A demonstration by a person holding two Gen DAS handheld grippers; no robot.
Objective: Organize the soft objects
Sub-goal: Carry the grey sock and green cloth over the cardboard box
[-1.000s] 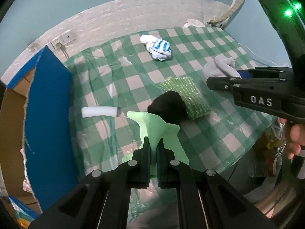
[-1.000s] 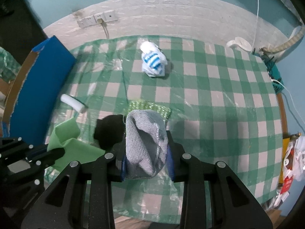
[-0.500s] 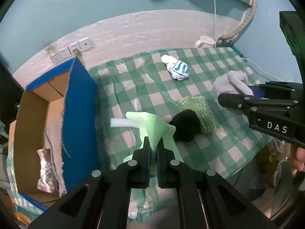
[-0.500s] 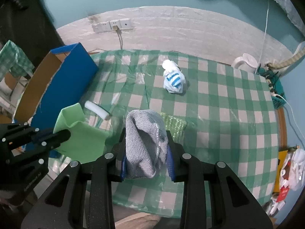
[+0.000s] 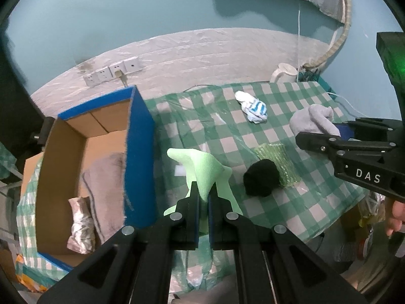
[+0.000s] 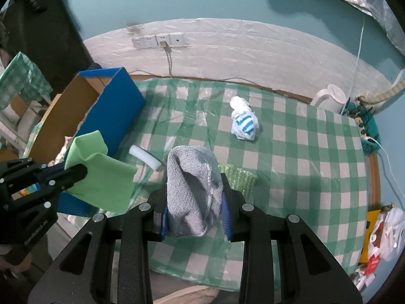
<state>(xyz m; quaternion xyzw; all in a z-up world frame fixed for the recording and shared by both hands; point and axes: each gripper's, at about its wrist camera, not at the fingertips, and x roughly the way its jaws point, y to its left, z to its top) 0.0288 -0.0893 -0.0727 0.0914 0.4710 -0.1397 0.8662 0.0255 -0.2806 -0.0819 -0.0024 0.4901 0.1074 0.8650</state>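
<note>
The left hand-held gripper (image 5: 204,195) is pinched tight on a limp pale green cloth (image 5: 202,167), held above the tabletop (image 6: 303,152) beside the open blue cardboard box (image 5: 138,152), where a grey towel (image 5: 106,190) lies. The right hand-held gripper (image 6: 195,202) clamps a bunched grey knitted cloth (image 6: 189,190), lifted clear. Below lie a black bundle (image 5: 262,181), a green sponge (image 5: 276,157) touching it, a white roll (image 6: 145,157) and, further back, a blue-striped sock (image 6: 243,124); the tabletop's right half lies bare

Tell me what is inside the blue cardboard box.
The left wrist view shows a grey-brown towel and a crumpled silvery bundle in the blue cardboard box. Its near wall hides the right side of the floor.
</note>
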